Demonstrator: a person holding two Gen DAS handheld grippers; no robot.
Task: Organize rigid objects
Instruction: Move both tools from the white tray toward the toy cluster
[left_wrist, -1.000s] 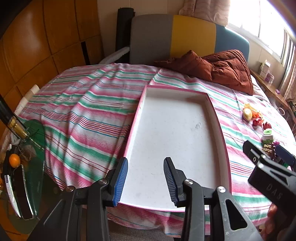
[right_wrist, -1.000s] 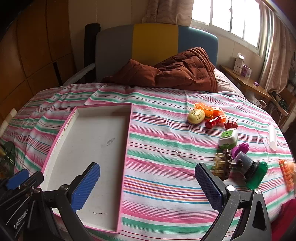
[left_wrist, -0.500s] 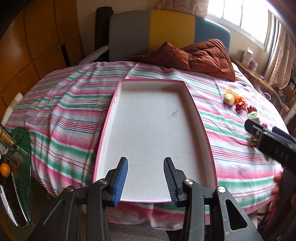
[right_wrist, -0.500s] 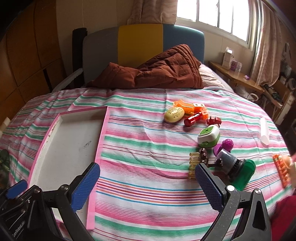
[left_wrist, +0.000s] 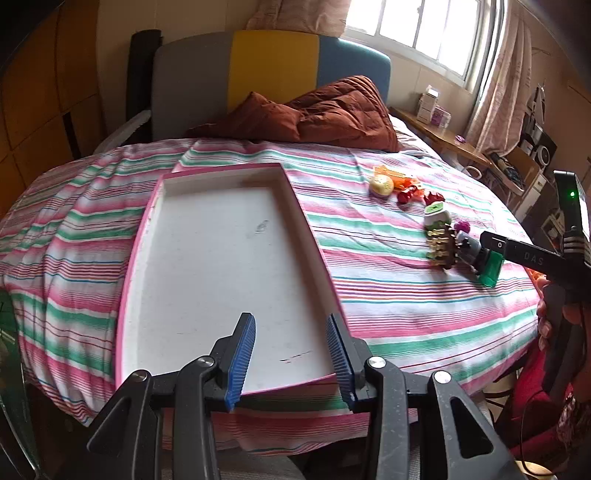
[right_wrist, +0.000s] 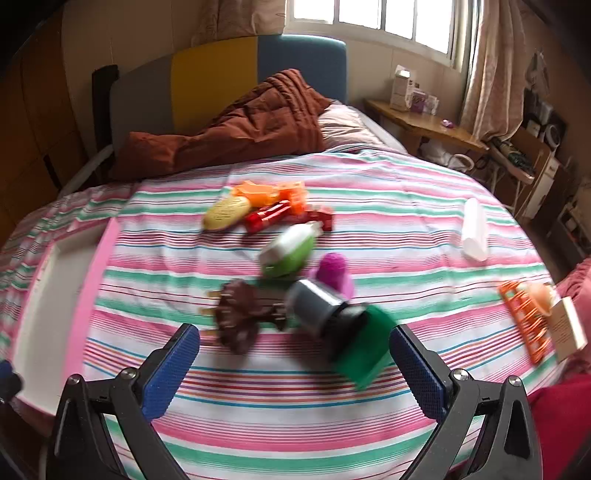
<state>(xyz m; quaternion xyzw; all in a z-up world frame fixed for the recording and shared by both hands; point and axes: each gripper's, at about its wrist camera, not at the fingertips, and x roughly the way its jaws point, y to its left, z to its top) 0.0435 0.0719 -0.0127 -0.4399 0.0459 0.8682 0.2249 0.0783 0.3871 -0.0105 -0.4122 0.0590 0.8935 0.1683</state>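
A pink-rimmed white tray (left_wrist: 314, 243) lies empty on the striped bed; its edge also shows in the right wrist view (right_wrist: 92, 258). My left gripper (left_wrist: 291, 358) is open and empty over the tray's near end. My right gripper (right_wrist: 295, 373) is wide open and empty, just short of a pile of small objects: a brown hair claw (right_wrist: 236, 314), a grey cylinder with a green cap (right_wrist: 332, 317), a purple piece (right_wrist: 332, 269), a green-white item (right_wrist: 288, 251), a yellow oval (right_wrist: 227, 212), red (right_wrist: 267, 218) and orange (right_wrist: 273, 192) toys. The pile shows in the left view (left_wrist: 443, 240).
A brown quilt (right_wrist: 240, 125) lies at the headboard. A white tube (right_wrist: 474, 229), an orange clip (right_wrist: 528, 317) and a small box (right_wrist: 569, 328) lie at the bed's right side. A wooden shelf (right_wrist: 424, 122) stands under the window.
Both grippers have swung to the right. The right gripper has come close to the pile of objects, which now fills its view. Both stay open.
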